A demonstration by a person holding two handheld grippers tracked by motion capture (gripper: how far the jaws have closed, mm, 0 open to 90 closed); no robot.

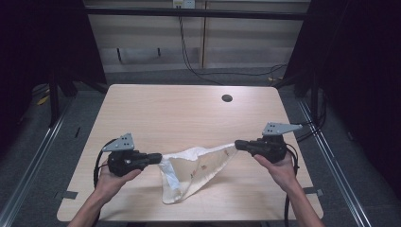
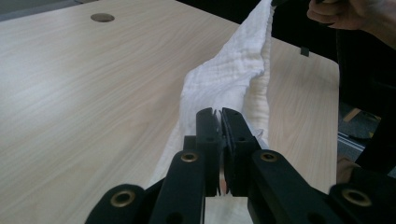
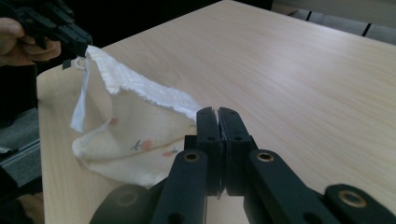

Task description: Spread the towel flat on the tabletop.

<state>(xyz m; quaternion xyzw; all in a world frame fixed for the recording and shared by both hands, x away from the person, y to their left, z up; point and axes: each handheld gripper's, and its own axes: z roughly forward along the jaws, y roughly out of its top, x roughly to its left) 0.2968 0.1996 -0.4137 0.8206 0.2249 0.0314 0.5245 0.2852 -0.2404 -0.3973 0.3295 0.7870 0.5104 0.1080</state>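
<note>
light wooden table [image 1: 189, 113] with a grommet hole [image 1: 227, 98] at 1 o'clock; grey floor [image 1: 71, 101], dark curtains [image 1: 359, 71] at 3 and 9.

Both forearms enter from the bottom edge of the high view, angled outward. The left hand [image 1: 109, 178] holds the left gripper [image 1: 159, 157] pointing toward the right, jaws closed on one corner of a white cloth [image 1: 194, 171]. The right hand [image 1: 279, 168] holds the right gripper [image 1: 238, 144] pointing toward the left, jaws pressed together on the opposite corner. The two grippers face each other, well apart.
</note>
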